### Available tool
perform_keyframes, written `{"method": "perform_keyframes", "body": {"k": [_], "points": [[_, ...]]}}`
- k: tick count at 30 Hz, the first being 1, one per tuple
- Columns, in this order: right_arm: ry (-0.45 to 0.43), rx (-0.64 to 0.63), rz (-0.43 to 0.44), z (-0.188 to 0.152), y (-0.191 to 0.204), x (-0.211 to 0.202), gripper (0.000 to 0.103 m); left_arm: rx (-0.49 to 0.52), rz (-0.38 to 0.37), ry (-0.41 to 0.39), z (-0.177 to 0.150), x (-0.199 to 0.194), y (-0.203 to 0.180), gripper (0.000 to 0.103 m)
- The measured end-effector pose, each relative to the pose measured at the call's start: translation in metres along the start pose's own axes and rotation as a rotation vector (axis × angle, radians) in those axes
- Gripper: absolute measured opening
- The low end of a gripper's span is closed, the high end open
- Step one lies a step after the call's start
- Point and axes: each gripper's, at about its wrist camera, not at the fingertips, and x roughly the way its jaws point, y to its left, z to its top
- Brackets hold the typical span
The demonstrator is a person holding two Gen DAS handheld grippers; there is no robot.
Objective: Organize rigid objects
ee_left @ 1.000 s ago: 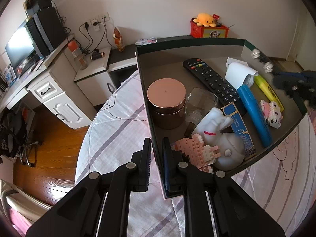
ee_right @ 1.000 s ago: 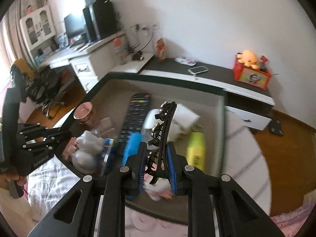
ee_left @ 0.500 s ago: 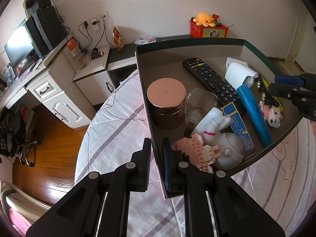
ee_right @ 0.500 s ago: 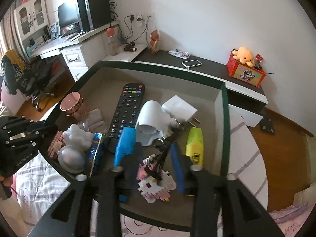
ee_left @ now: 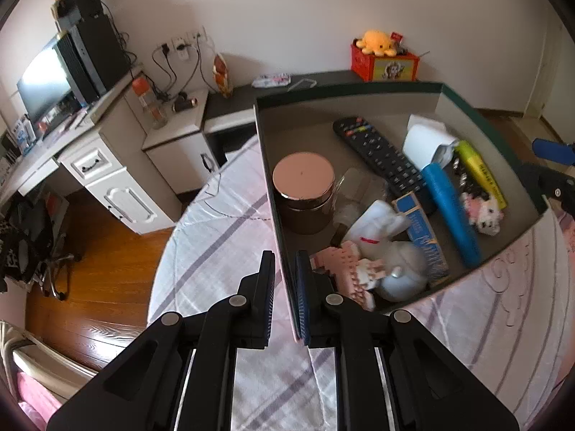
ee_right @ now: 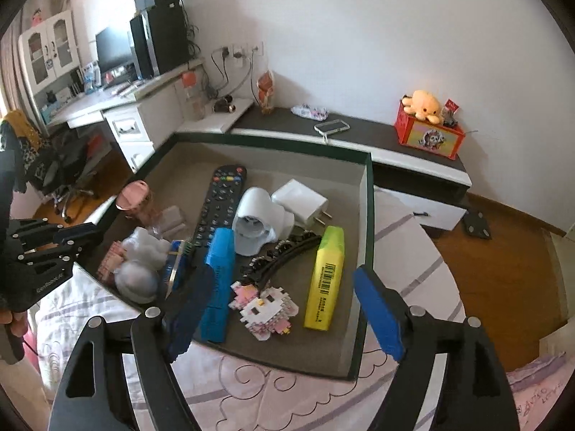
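A dark green box [ee_left: 276,212] with a grey inside stands on the bed. My left gripper [ee_left: 285,280] is shut on the box's left wall near its front corner. My right gripper [ee_right: 284,309] is open and empty, above the box's front edge [ee_right: 273,359]. A black jewelled hair clip [ee_right: 280,255] lies in the box between a blue case [ee_right: 217,280] and a yellow highlighter [ee_right: 325,273], above a pink block kitty [ee_right: 266,307]. The clip also shows in the left wrist view [ee_left: 465,179]. The right gripper shows at that view's right edge [ee_left: 553,168].
The box also holds a black remote [ee_right: 221,203], a white charger [ee_right: 300,203], a white cup-like piece [ee_right: 257,221], a copper-lidded jar [ee_left: 303,194], a white rabbit figure [ee_left: 388,240] and pink blocks [ee_left: 341,262]. A desk and low cabinets [ee_right: 359,136] stand behind the bed.
My right gripper held the hair clip over the box, lowered it, then opened. The clip now lies in the box and the gripper has drawn back. The left gripper has not moved.
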Motion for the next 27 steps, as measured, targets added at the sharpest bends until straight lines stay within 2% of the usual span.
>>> {"method": "perform_keyframes", "body": {"k": [2,4,5,6,7,8,10,12,15,22,27], "points": [[-0.018,-0.003,0.004,-0.001,0.004,-0.010,0.082,-0.012,-0.001,-0.011,0.000,-0.011,0.001,0.013],[-0.047,-0.016,-0.017,-0.002,0.009,-0.022,0.085,-0.013,0.018,-0.030,-0.001,-0.022,0.000,0.020],[-0.059,-0.019,-0.023,-0.003,0.011,-0.028,0.090,-0.018,0.022,-0.045,-0.003,-0.032,0.000,0.039],[-0.070,-0.021,-0.031,-0.004,0.013,-0.034,0.093,-0.024,0.023,-0.064,-0.004,-0.040,-0.001,0.064],[-0.087,-0.025,-0.045,-0.005,0.016,-0.042,0.103,-0.028,0.022,-0.090,-0.005,-0.048,-0.003,0.076],[-0.100,-0.030,-0.053,-0.006,0.018,-0.049,0.103,-0.032,0.023,-0.140,-0.009,-0.063,-0.005,0.092],[-0.131,-0.032,-0.057,-0.011,0.023,-0.065,0.103,-0.032,0.022,-0.184,-0.014,-0.082,-0.008,0.095],[-0.157,-0.026,-0.046,-0.019,0.029,-0.081,0.103,-0.036,0.019,-0.224,-0.020,-0.104,-0.014,0.103],[-0.228,-0.030,-0.035,-0.033,0.042,-0.115,0.103,-0.046,0.048,-0.288,-0.034,-0.137,-0.022,0.103],[-0.361,-0.041,-0.040,-0.076,0.075,-0.186,0.103,-0.079,0.002,-0.408,-0.075,-0.206,-0.045,0.103],[-0.415,-0.043,-0.099,-0.104,0.087,-0.221,0.103,-0.082,-0.015,-0.473,-0.107,-0.244,-0.063,0.103]]}}
